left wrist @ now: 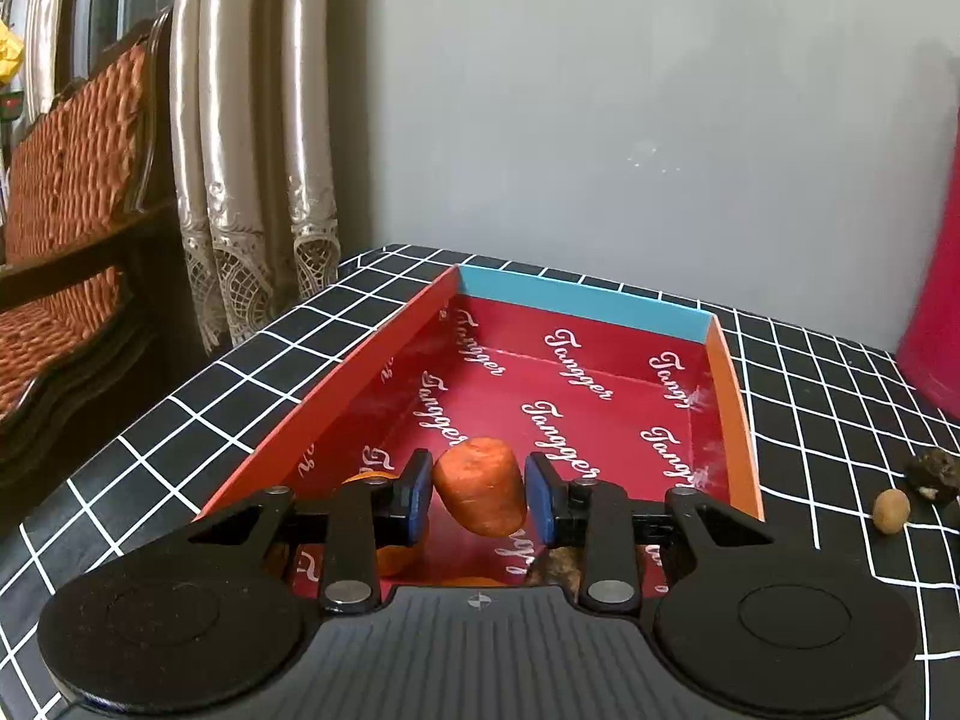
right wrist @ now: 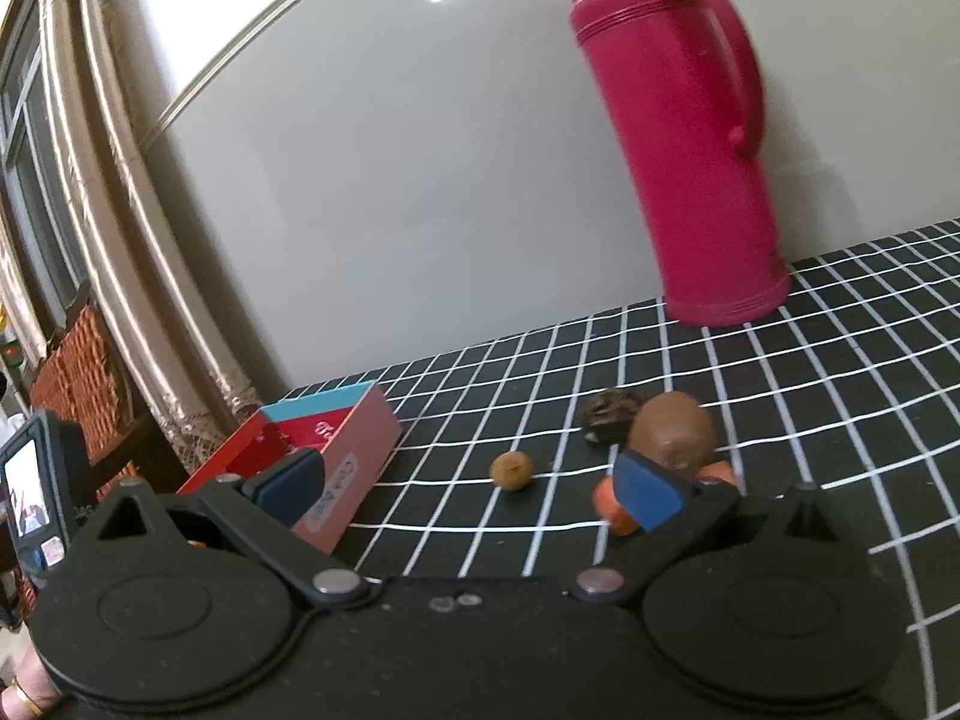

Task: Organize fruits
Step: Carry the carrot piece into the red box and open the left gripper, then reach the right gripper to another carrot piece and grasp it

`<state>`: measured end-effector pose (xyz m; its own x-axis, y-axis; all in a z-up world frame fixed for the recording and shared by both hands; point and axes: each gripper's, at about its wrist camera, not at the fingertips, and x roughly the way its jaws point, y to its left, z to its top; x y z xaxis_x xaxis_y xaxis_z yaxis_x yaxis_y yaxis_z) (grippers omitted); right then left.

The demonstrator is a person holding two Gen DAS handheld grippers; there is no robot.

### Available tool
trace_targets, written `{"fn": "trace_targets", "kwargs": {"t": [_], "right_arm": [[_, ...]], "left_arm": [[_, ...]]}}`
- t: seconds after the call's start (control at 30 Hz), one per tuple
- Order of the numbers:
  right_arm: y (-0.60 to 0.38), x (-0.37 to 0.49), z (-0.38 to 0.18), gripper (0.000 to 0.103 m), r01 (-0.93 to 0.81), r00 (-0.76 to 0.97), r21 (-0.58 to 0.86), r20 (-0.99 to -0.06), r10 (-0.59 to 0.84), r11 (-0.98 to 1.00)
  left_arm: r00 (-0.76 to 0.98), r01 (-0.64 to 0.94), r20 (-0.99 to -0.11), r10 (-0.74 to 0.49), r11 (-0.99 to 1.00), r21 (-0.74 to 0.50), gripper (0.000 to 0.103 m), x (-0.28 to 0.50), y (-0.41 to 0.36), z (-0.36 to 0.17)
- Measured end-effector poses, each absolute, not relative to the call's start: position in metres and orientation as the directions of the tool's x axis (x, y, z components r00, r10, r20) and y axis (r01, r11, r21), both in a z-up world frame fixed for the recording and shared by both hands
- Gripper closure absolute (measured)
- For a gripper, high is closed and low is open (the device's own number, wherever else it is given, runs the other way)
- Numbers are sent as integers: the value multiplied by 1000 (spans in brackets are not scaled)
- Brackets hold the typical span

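Over the red box (left wrist: 690,354): your left gripper (left wrist: 480,489) hangs above the printed floor with an orange carrot piece (left wrist: 480,492) between its blue pads (left wrist: 418,495). The jaws stand part open; the left pad touches the piece, while a sliver of gap shows at the right pad, so whether it is gripped or just let go is hard to call from this angle. More orange produce (left wrist: 384,558) lies under the left finger, and something brown and rough sits beneath the right finger, near the box's front.

To finish this placement well, you would lower until the piece is just above the floor, then spread the pads evenly so it drops straight and does not roll onto its neighbours. Lift straight back, clear of the walls.

Your right gripper (right wrist: 474,489) is wide open and holds nothing. On the checked cloth (right wrist: 840,420) ahead of it wait a small tan fruit (right wrist: 511,469) between the fingers, a brown kiwi (right wrist: 675,435) and a dark shrivelled piece (right wrist: 607,411) beyond the right finger, and orange bits (right wrist: 612,504) behind that pad. A pink flask (right wrist: 678,138) stands farther off.
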<state>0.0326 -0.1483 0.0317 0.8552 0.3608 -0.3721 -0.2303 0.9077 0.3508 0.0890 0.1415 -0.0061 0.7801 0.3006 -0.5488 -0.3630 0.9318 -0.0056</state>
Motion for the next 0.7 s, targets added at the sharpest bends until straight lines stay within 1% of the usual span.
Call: {"fn": "trace_targets", "kwargs": {"t": [0.3, 0.37, 0.43, 0.5, 0.7], "right_arm": [[-130, 42, 28, 0, -258, 837, 350, -384, 390, 900], [-129, 43, 28, 0, -260, 837, 348, -385, 390, 901], [-129, 43, 28, 0, -259, 837, 343, -387, 387, 903], [-130, 44, 28, 0, -256, 838, 342, -388, 384, 904], [-137, 41, 27, 0, -230, 848, 309, -401, 346, 923]], "left_arm": [[777, -356, -563, 282, 934, -24, 67, 96, 143, -7], [781, -357, -560, 277, 933, -37, 58, 96, 144, -6], [787, -360, -545, 290, 933, -23, 39, 93, 141, -4], [792, -357, -533, 299, 934, -7, 38, 91, 137, -3], [808, -312, -533, 250, 950, -28, 38, 74, 130, 1]]}}
